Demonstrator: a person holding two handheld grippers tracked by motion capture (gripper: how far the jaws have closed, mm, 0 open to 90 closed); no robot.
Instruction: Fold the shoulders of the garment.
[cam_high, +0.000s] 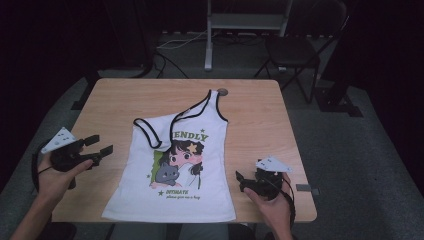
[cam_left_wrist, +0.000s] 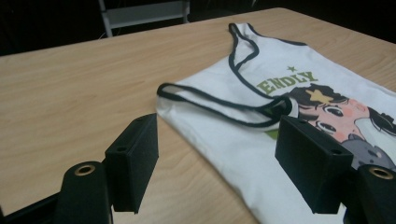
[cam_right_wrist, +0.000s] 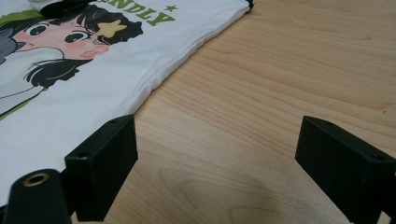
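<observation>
You're working in a dim lab or studio space: a lone wooden table (cam_high: 250, 105) on grey carpet, black curtains around, a folding chair (cam_high: 295, 50) far right, a metal stand (cam_high: 245, 22) and loose cables (cam_high: 177, 42) behind.

Support surface: wooden table (cam_high: 125, 100), light wood-grain top, rounded corners, standing on grey floor.

Lying directly on it: one white tank top (cam_high: 187, 165) with dark trim along neck and armholes, spread flat, hem towards the person's edge of the table, straps towards the far edge. Left strap is folded over onto the chest; right strap lies extended, its tip near a small round grey fitting (cam_high: 222, 92) set in the tabletop by the far edge. Print faces up: cartoon girl, grey cat, green lettering. Bare wood on both sides of the garment.
</observation>
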